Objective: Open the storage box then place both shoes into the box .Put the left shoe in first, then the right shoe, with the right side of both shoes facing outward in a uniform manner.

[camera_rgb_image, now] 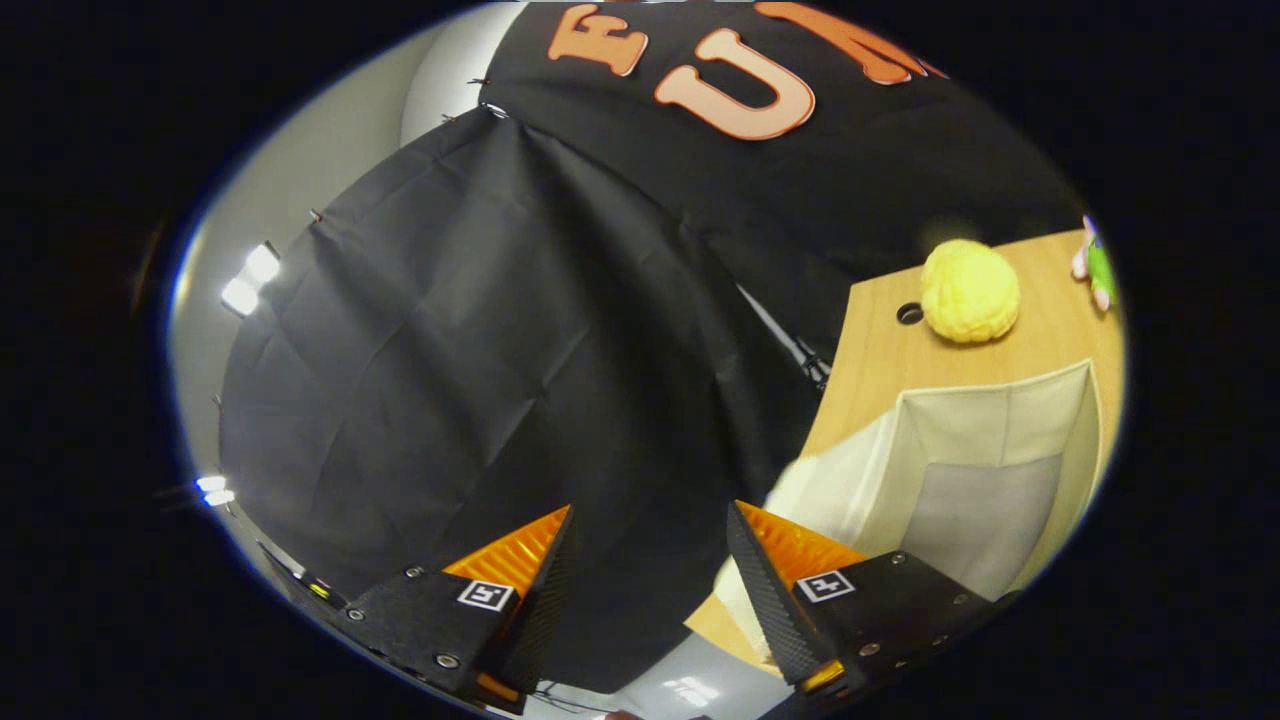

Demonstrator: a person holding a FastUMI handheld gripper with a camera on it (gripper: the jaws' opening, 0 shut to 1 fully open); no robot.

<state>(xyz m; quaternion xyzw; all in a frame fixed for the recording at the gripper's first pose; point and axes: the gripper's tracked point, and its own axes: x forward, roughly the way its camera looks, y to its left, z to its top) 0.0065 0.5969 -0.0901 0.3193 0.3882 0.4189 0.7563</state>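
The storage box (960,470) sits on the wooden bench (880,360), off to the right of the gripper (650,525) and just beyond its right finger. It is a soft cream fabric box, open at the top, its pale walls standing up around a greyish inside. The gripper's 2 fingers are spread apart, holding nothing.
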